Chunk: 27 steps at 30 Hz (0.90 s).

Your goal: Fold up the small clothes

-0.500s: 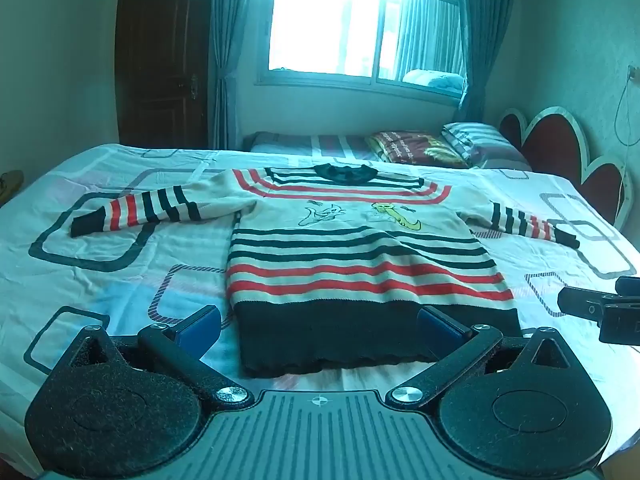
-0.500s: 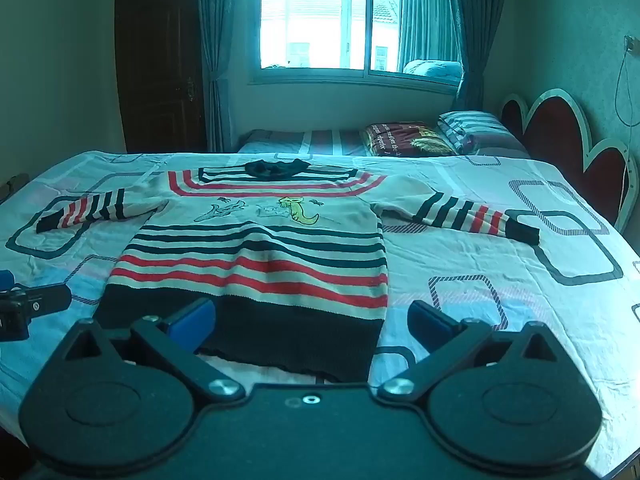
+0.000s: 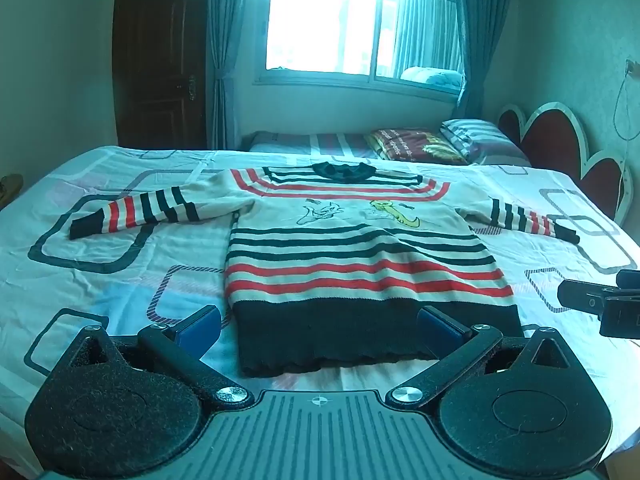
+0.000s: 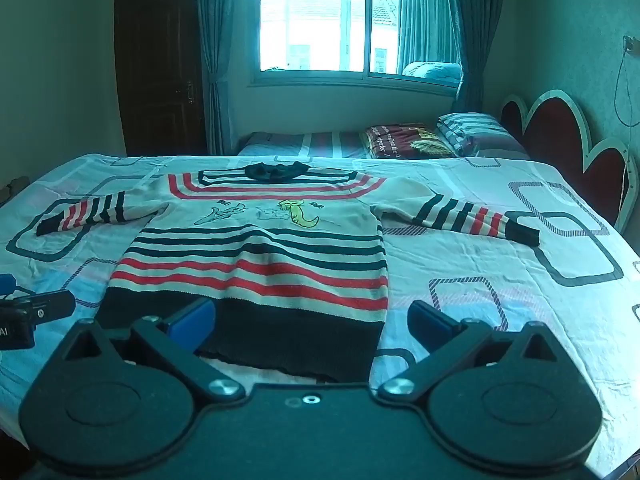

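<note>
Sweater lying flat, both grippers hovering wide apart at its hem

Knitwear is waiting unfolded: the sweater (image 3: 360, 248) is lying face up on the bed (image 3: 120, 248), collar at 12 o'clock, dark hem at 6 o'clock, nearest the cameras. Its sleeves are reaching out toward 9 and 3 o'clock.

The left gripper (image 3: 320, 322) is hovering just short of the hem with its jaws spread to the full, pinching nothing. The right gripper (image 4: 312, 320) is doing likewise, straddling the hem's right corner without touching it.

Judging by the look of it, the knit is behaving as a soft, light, limp thing: it is likely sagging and stretching wherever lifted, and not slipping much between the pads. Nothing about it is looking fragile. The cuffs are offering the firmest bite for folding the sleeves inward; the hem corners are offering the same for doubling the body toward the collar.
</note>
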Tool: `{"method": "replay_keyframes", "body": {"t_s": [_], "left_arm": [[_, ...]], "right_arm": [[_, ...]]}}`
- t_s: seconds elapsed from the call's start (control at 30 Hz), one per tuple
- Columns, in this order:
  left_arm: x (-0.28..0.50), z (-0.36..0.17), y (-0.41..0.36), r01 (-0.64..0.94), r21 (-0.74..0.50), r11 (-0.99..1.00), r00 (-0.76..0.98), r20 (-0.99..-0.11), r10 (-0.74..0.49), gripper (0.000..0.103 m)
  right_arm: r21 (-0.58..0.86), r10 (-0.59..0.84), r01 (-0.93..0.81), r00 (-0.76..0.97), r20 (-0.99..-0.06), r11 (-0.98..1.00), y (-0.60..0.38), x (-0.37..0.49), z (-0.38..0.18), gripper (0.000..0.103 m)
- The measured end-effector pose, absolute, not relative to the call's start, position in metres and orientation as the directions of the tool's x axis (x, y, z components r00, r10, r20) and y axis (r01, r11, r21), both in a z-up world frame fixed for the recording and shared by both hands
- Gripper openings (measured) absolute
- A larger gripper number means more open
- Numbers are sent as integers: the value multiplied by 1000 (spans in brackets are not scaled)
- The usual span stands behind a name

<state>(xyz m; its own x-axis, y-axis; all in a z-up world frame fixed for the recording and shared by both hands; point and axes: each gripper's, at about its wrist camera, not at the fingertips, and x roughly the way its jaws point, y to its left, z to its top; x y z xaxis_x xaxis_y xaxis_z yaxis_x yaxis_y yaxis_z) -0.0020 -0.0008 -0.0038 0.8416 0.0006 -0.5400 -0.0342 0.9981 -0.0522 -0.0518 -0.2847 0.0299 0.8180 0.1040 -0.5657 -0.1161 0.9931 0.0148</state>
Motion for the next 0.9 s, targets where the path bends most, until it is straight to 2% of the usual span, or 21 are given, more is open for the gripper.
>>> {"method": "replay_keyframes", "body": {"t_s": [0.9], "left_arm": [[-1,0,-1,-31,-38,999,842,-539,6,103]], "right_arm": [[20,107,-115,830,-548,993,-283,-57,32,103]]}}
